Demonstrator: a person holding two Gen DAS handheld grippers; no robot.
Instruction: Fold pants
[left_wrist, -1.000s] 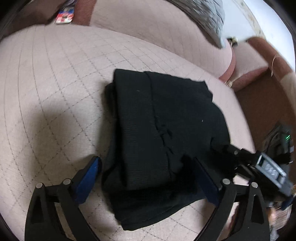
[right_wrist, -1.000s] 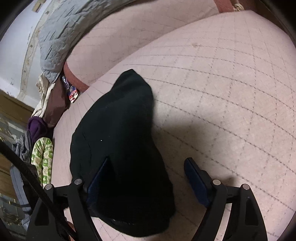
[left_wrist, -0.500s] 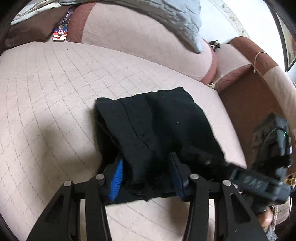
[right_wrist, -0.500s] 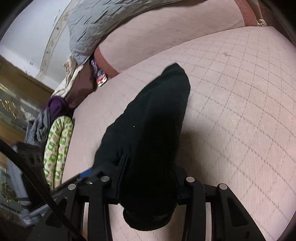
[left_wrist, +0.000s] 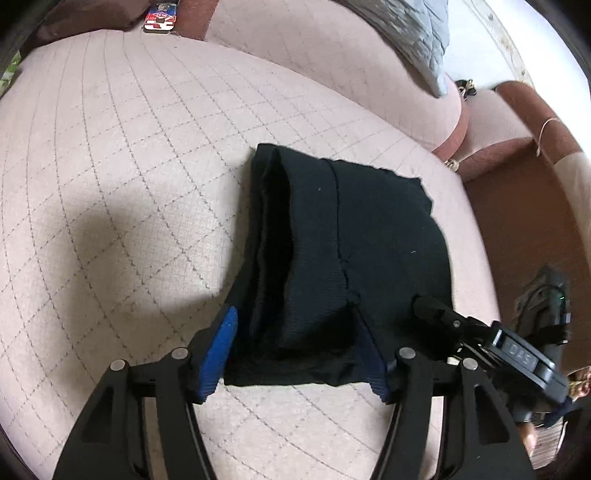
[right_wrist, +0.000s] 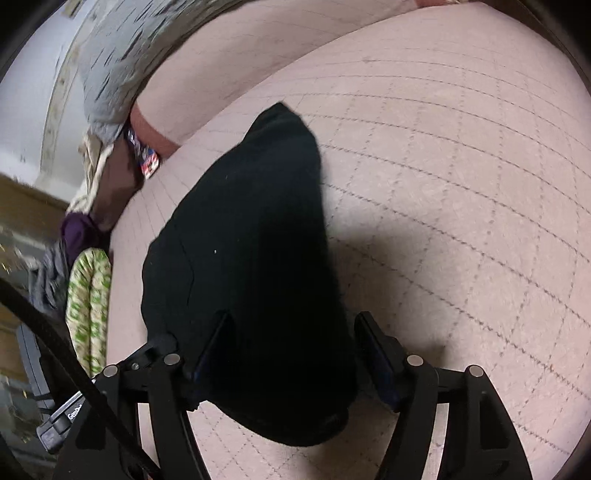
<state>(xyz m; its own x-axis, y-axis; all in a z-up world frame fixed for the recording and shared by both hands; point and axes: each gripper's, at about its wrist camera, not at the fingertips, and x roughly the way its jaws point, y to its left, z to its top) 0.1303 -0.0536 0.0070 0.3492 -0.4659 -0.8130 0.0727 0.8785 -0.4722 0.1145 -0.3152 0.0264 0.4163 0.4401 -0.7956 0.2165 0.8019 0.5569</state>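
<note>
The black pants lie folded into a thick bundle on the pink quilted sofa seat. My left gripper straddles the near end of the bundle, its blue-padded jaws partly apart with cloth between them. My right gripper straddles the other end of the pants, jaws likewise partly apart around the cloth. The right gripper's body also shows in the left wrist view at the bundle's right edge.
A grey quilted blanket hangs over the sofa back. A small red-and-blue packet lies at the seat's back. A green patterned cushion and purple cloth lie past the seat's end. A brown armrest stands at the right.
Both grippers were wide open a second ago, closed tightly on the pants half a second ago, and now have their jaws wider apart. The bundle sits lower on the seat.
</note>
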